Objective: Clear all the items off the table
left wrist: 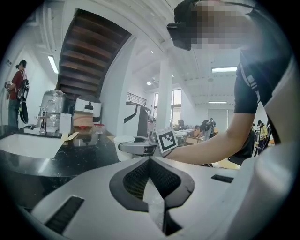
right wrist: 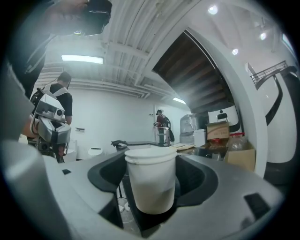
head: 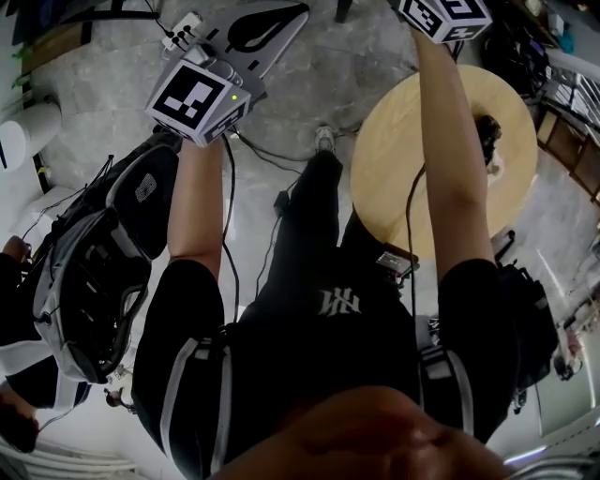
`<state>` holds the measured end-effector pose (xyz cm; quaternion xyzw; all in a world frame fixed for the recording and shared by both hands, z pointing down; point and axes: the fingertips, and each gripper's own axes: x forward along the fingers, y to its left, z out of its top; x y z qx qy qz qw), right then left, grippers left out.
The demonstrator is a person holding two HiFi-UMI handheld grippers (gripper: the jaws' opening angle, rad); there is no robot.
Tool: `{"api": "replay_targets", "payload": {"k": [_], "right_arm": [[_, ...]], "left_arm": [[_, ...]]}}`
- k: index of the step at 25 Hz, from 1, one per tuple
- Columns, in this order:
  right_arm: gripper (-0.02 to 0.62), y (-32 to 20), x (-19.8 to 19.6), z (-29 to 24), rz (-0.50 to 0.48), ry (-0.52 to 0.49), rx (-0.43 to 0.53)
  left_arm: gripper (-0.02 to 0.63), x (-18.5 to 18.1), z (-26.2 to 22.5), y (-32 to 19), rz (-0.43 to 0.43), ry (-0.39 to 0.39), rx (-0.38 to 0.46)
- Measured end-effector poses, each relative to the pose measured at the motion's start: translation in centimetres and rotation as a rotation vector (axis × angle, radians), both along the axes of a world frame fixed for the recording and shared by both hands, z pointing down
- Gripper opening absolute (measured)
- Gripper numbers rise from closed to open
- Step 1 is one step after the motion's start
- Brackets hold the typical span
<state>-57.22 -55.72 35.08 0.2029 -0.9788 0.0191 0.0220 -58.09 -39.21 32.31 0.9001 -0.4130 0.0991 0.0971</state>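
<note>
A white paper cup (right wrist: 151, 185) stands upright between the jaws of my right gripper (right wrist: 152, 171), whose dark pads press on its sides. In the head view only that gripper's marker cube (head: 441, 15) shows, held above the far edge of the round wooden table (head: 412, 150). On the table's right side lies a small dark item (head: 489, 136). My left gripper (left wrist: 150, 161) is shut, with nothing between its tips. Its marker cube (head: 197, 94) hangs over the floor, left of the table.
A black and grey backpack (head: 94, 272) lies on the floor at the left. Cables (head: 272, 155) run across the pale floor between the gripper and the table. A black counter (left wrist: 56, 154) with boxes and a machine stands further off. Other people stand in the room.
</note>
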Motion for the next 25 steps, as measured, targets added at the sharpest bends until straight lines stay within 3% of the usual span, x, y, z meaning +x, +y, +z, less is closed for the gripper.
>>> {"api": "replay_targets", "payload": {"k": [10,12,18,22,25], "right_arm": [[0.344,0.6,0.5,1.6,-0.008,0.044,-0.003],[0.396,1.3,0.4,1.7,-0.017,0.036,-0.008],[0.396,1.6,0.4,0.4,-0.019,0.020,0.019],[0.394,2.7,3.0,0.0,0.024,0.030,0.013],[0.340,5.6,5.5,-0.5,0.045,0.039,0.001]], "left_arm": [[0.012,1.0,0.7,-0.2,0.014,0.008,0.006],[0.012,0.8,0.7,0.5,0.016,0.008,0.009],[0.012,0.7,0.7,0.9,0.009,0.012,0.005],[0.012,1.1,0.7,1.2,0.004,0.036,-0.004],[0.012,1.6,-0.1,2.3,0.005,0.066,-0.007]]}}
